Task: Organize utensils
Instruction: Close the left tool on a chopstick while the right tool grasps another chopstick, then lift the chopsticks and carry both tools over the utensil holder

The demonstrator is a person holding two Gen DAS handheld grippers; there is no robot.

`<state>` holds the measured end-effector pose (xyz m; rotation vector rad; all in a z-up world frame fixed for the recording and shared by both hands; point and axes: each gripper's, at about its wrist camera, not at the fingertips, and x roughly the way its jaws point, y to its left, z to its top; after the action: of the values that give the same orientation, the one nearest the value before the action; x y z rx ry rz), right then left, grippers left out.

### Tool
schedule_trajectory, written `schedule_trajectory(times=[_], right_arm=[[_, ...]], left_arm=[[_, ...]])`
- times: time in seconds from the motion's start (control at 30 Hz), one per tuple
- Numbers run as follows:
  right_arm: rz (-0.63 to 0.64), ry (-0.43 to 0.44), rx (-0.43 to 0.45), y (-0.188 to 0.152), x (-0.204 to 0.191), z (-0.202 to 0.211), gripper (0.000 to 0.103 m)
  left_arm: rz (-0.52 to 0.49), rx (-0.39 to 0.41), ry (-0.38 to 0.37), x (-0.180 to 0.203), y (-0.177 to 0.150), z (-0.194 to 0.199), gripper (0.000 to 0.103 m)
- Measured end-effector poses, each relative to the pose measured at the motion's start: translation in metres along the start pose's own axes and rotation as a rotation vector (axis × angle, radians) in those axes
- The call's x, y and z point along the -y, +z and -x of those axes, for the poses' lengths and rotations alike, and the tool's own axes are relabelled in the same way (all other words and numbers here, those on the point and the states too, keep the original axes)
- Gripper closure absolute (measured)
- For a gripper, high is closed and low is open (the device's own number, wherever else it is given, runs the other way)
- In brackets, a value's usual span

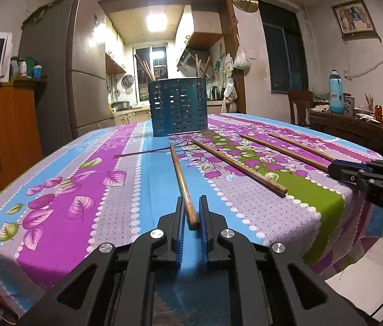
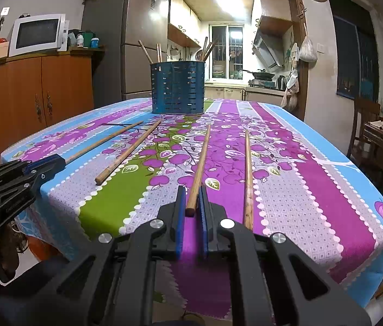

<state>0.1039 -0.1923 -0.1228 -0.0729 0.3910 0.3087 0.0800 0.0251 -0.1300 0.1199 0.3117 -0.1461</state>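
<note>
Several wooden chopsticks lie on the flowered tablecloth (image 1: 82, 190), fanned out in front of a blue slotted utensil holder (image 1: 179, 106) (image 2: 177, 89) that has more chopsticks standing in it. My left gripper (image 1: 192, 203) (image 2: 58, 160) is shut on the near end of the leftmost chopstick (image 1: 180, 174) (image 2: 104, 141). My right gripper (image 2: 191, 193) (image 1: 334, 169) is shut on the near end of the third chopstick (image 2: 199, 168) (image 1: 283, 149). One loose chopstick (image 1: 237, 163) (image 2: 128, 152) lies between the two held ones. Another loose chopstick (image 2: 248, 174) (image 1: 300, 142) lies at the right.
The table's near edge drops off just under both grippers. An orange cabinet (image 2: 36, 92) with a microwave (image 2: 37, 34) and a tall fridge (image 2: 137, 40) stand to the left. A wooden chair (image 2: 365, 125) and a cluttered side table with a blue thermos (image 1: 336, 92) stand to the right.
</note>
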Motion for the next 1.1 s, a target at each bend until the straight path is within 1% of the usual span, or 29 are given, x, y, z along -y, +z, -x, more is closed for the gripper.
schedule_trajectory(times=[0.17,0.3,0.37,0.5,0.7,0.9,1.03,1.1], right_arm=[[-0.004,0.005,-0.001,-0.001,-0.001,-0.001,0.095],[-0.01,0.011,-0.001,0.002,0.0,-0.002,0.097],[-0.007,0.007,0.008,0.006,0.002,0.0,0.098],[-0.005,-0.001,0.037,0.019,0.003,0.009,0.098],[0.016,-0.018,0.097,0.048,0.004,0.027,0.098],[0.076,-0.014,0.174,0.087,0.002,0.042,0.098],[0.111,0.0,0.222,0.12,0.004,0.047,0.098],[0.116,0.012,0.231,0.134,0.006,0.048,0.098]], left_arm=[[-0.005,-0.005,-0.007,0.0,0.001,-0.001,0.091],[0.005,-0.024,-0.016,-0.002,0.006,-0.001,0.095],[-0.004,-0.01,-0.014,-0.002,0.01,0.002,0.095],[0.002,0.043,0.0,-0.007,0.028,0.016,0.095],[-0.009,0.148,0.013,-0.013,0.062,0.039,0.095],[-0.038,0.224,0.01,-0.012,0.094,0.045,0.095],[-0.046,0.248,-0.008,-0.016,0.12,0.041,0.095],[-0.044,0.249,-0.018,-0.019,0.134,0.036,0.095]])
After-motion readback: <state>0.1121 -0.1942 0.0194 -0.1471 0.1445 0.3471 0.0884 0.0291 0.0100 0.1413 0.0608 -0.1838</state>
